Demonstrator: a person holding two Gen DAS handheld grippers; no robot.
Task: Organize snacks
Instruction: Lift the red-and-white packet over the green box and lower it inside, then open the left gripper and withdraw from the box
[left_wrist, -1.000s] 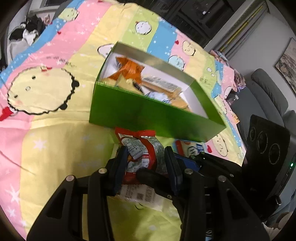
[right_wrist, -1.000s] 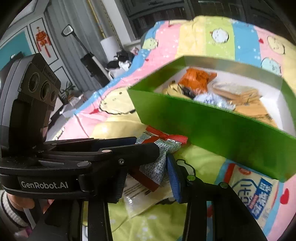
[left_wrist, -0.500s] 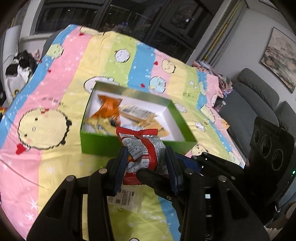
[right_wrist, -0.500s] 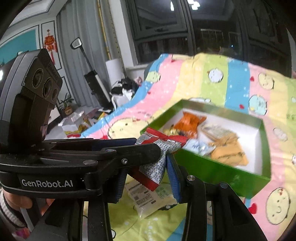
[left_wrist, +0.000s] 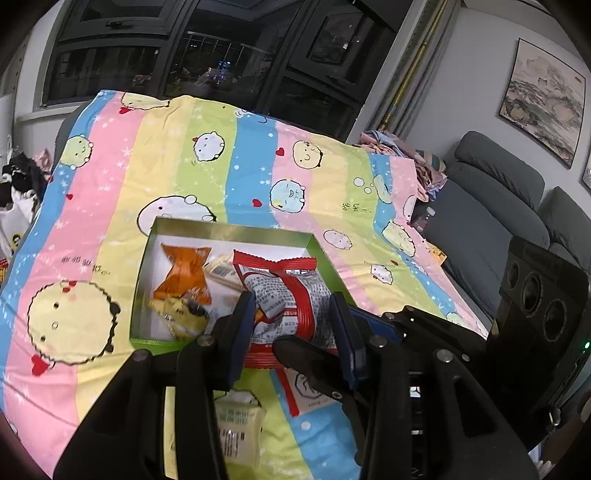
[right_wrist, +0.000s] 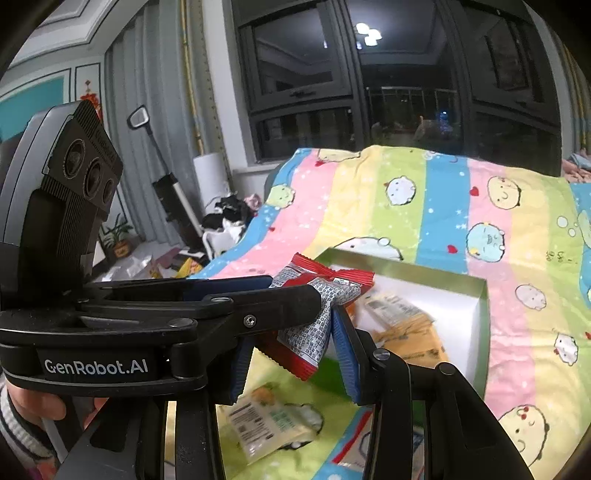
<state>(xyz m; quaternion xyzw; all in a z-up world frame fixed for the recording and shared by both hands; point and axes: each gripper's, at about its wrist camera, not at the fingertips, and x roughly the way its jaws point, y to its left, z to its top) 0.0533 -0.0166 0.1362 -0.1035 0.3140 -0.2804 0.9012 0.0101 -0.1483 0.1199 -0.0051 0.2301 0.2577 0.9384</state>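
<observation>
Both claws, left claw (left_wrist: 293, 317) and right claw (right_wrist: 295, 345), pinch one red snack packet (left_wrist: 291, 295) above the green box's (left_wrist: 142, 280) near rim.

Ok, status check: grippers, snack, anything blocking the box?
Both grippers shut on red snack packet. Packet above green box. Nothing blocking.

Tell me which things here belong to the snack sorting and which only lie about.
Job:
- red and grey printed snack packet, gripped by both tools
- green cardboard box holding snacks
- pale green packet loose on the cloth

Lying about:
- grey sofa
- framed landscape painting
- upright vacuum cleaner
</observation>
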